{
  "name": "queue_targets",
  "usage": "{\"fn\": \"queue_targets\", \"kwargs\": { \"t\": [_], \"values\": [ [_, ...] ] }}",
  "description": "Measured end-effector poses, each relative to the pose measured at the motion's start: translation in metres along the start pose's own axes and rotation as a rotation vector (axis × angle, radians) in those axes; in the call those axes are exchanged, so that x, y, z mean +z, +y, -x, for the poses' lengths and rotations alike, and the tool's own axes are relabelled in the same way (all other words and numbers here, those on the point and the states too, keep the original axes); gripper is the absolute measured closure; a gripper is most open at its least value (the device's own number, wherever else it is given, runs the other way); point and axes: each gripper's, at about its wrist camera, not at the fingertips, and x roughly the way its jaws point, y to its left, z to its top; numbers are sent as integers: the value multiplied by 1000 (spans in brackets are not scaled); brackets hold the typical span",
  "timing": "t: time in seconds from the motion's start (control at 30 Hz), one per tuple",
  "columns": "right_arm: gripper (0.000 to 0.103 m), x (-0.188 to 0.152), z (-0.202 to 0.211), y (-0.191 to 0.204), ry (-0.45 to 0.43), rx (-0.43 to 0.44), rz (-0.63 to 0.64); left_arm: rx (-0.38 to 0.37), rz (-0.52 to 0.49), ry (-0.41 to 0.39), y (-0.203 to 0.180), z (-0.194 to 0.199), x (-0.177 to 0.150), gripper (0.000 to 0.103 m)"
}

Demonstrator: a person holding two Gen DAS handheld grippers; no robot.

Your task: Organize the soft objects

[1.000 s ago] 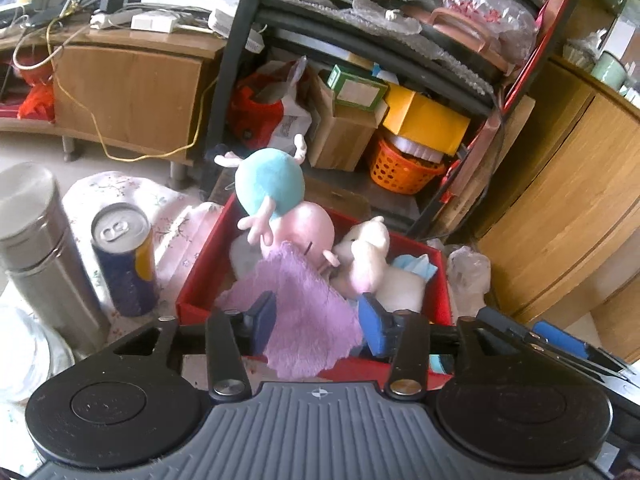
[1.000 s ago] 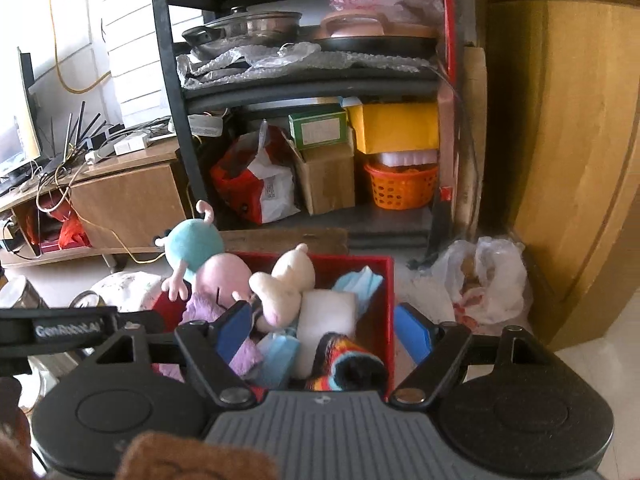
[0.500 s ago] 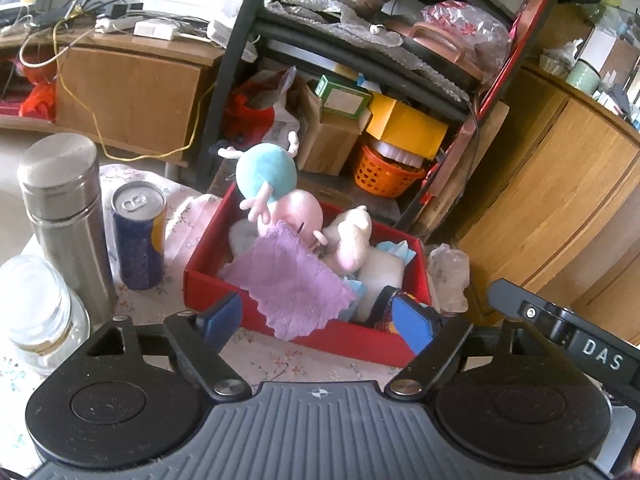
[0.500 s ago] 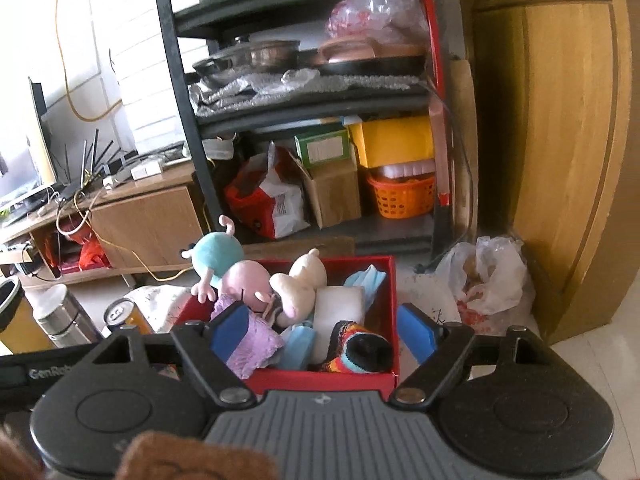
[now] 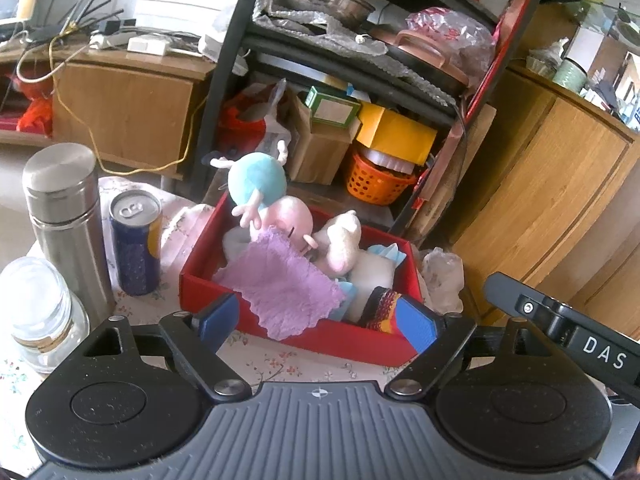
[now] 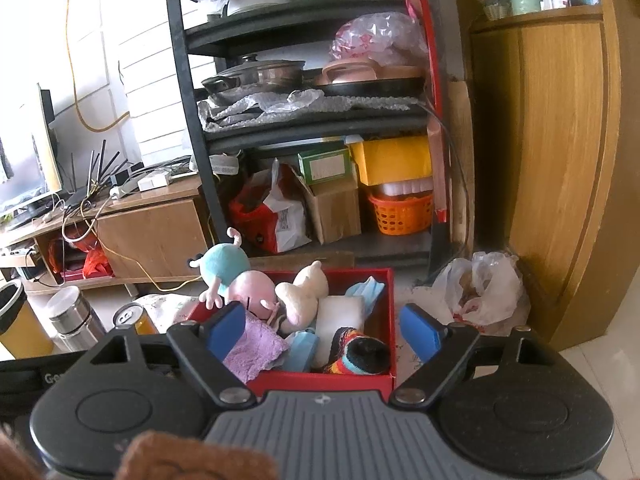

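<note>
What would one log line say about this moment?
left tongs: open, empty | right tongs: opening, empty | purple cloth: draped in red box

Soft cloth in a matt red box (image 5: 320, 340)

Fuzzy purple cloth (image 5: 280, 288), plush toys (image 5: 260, 180); brushed-metal flask (image 5: 64, 216), glossy can (image 5: 136, 248), clear glass jar (image 5: 40, 312) on the floral-cloth bench (image 5: 280, 360).

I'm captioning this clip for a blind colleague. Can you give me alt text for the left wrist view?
A red box on a floral tablecloth holds plush toys with a purple cloth draped over its front edge; the open left gripper hovers before it, holding nothing. A steel flask, drink can and glass jar stand left.
</note>
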Motion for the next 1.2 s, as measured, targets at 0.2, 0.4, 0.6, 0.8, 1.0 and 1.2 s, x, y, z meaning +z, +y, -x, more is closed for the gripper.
{"fn": "queue_targets", "kwargs": {
  "t": [0.2,0.4,0.6,0.8,1.0,1.2],
  "values": [
    [45,-3,-1,2,0,-2,13,4,4,-4,0,0,-1,19],
    [45,-4,0,5,0,-2,17,28,-3,-16,-2,2,-2,19],
    [45,-3,-1,4,-6,5,8,64,-50,-60,-9,8,-1,20],
    [45,-3,-1,2,-9,14,-2,70,-59,-68,-9,9,-1,20],
    [45,-3,-1,2,-8,17,-7,84,-73,-82,-12,11,-2,20],
    [45,-4,-1,3,-9,20,-13,97,-86,-96,-14,13,-2,20]
  ]
}}
